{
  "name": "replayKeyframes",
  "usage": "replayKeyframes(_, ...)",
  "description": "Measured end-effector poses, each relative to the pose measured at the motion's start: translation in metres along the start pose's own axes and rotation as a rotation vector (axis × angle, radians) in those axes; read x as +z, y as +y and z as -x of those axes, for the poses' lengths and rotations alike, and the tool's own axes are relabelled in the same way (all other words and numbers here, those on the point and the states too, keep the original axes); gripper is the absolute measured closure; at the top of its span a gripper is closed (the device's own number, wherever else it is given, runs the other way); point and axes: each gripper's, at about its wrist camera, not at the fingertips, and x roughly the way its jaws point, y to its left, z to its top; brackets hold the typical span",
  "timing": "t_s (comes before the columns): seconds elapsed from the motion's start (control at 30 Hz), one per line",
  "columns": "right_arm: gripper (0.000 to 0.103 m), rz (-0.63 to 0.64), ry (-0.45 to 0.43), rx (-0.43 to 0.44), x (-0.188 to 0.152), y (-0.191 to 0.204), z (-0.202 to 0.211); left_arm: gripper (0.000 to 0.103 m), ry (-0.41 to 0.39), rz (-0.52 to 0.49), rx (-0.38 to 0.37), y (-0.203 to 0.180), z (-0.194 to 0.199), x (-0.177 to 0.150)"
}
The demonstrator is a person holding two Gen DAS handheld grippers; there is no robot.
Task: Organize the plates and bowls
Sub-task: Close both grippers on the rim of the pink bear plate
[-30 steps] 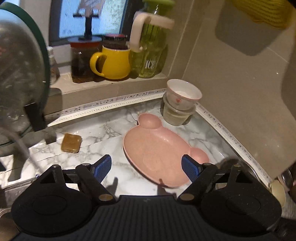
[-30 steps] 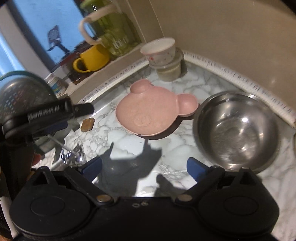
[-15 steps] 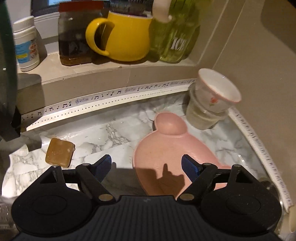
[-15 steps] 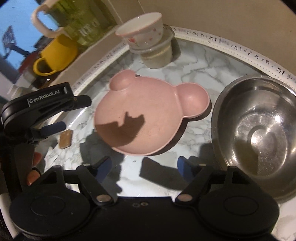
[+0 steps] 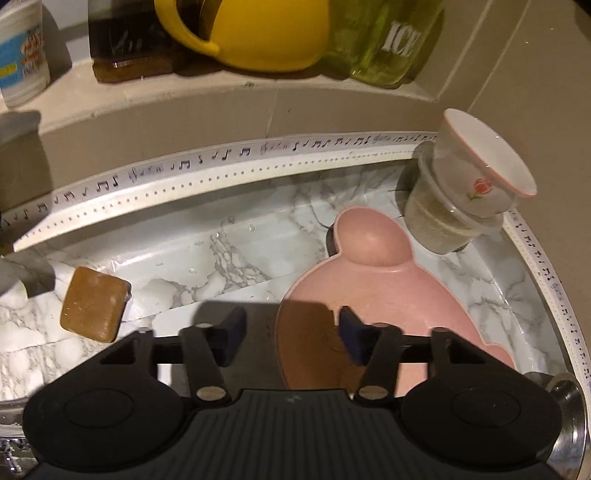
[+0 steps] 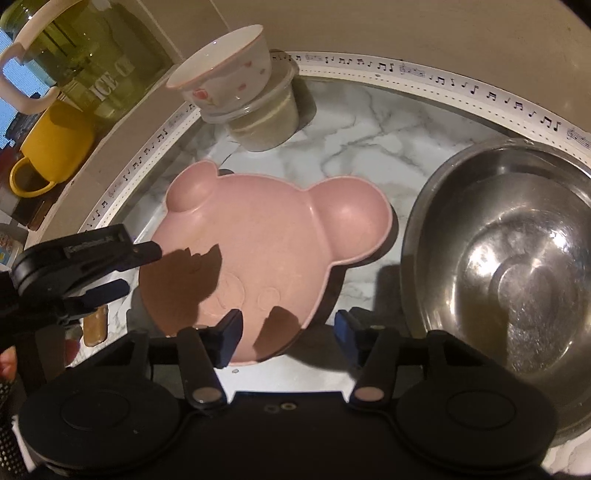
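The marble counter [image 6: 369, 122] sits in a kitchen corner, under a ledge with a yellow mug [image 5: 258, 33]. The right gripper [image 6: 286, 332] is closing with the near rim of the pink bear plate [image 6: 266, 236] between its pads, not yet pinched, and the left gripper [image 5: 291, 330] is closing over the plate's left rim the same way. The plate lies flat, its ears pointing away from the right gripper; a steel bowl [image 6: 517, 273] sits just beside it on the right, and a small white bowl [image 6: 225, 74] stands on a tub further back.
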Motion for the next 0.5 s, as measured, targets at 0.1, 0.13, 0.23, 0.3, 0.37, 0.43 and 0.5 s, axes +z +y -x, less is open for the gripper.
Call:
replayKeyframes(0.1,0.058,0.012,0.010,0.003,-0.0011,0.0034,-0.0019,0.065,0.016,0.017,-0.002,0.0018,-0.0071,0.0006)
replayKeyframes(0.13,0.062,0.020,0.012,0.003,-0.0013,0.0047,-0.0030,0.068,0.017,0.019,-0.004,0.0017,-0.0091,0.0007)
replayKeyframes(0.23,0.067,0.048,0.010,-0.011,-0.0018,0.0084,-0.0050,0.072,0.022,0.031,-0.014,0.0032,-0.0115,0.0012)
replayKeyframes(0.3,0.071,0.051,0.015,-0.015,-0.0023,0.0081,-0.0063,0.080,0.022,0.039,-0.016,0.0037,-0.0119,0.0017)
replayKeyframes(0.37,0.074,0.055,0.016,-0.022,-0.0027,0.0080,-0.0072,0.083,0.021,0.038,-0.011,0.0036,-0.0112,0.0017)
replayKeyframes(0.43,0.080,0.055,0.053,-0.031,-0.0030,0.0078,-0.0077,0.090,0.021,0.034,0.004,0.0036,-0.0107,0.0016)
replayKeyframes(0.5,0.085,0.062,0.049,-0.043,-0.0035,0.0079,-0.0074,0.091,0.021,0.043,0.010,0.0056,-0.0100,0.0002)
